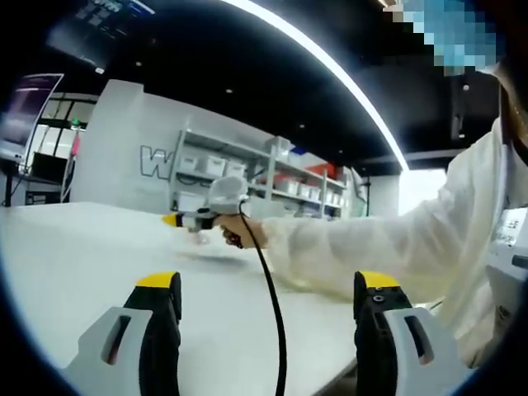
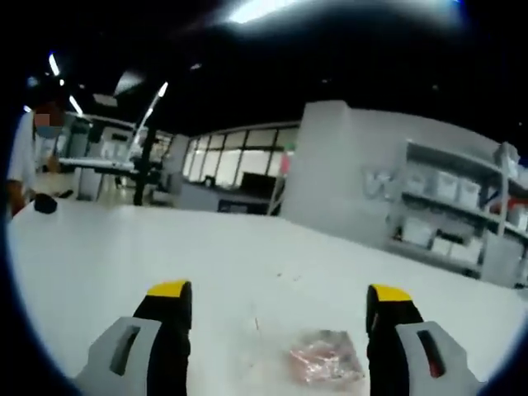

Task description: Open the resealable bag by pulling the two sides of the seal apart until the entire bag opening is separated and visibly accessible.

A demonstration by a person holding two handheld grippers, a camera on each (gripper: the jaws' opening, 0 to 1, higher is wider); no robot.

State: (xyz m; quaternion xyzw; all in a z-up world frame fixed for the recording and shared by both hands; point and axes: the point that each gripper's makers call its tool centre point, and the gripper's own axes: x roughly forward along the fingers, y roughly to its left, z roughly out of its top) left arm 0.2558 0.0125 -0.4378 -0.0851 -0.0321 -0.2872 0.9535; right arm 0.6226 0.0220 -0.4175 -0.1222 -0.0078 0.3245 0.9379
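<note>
A clear resealable bag [image 2: 327,360] with reddish contents lies flat on the white table [image 2: 165,247], low in the right gripper view. It sits just ahead of my right gripper [image 2: 279,294], nearer the right-hand jaw. That gripper's jaws stand wide apart and hold nothing. In the left gripper view, my left gripper [image 1: 266,285] is open and holds nothing above the table's near part. Farther out, a hand holds the right gripper [image 1: 175,220] low over the table, with a black cable [image 1: 272,305] hanging from it.
A person's white sleeve [image 1: 371,247] reaches in from the right of the left gripper view. Shelves with white bins [image 1: 272,177] stand behind the table. A small dark object [image 2: 45,203] rests on the far left of the table, near another person.
</note>
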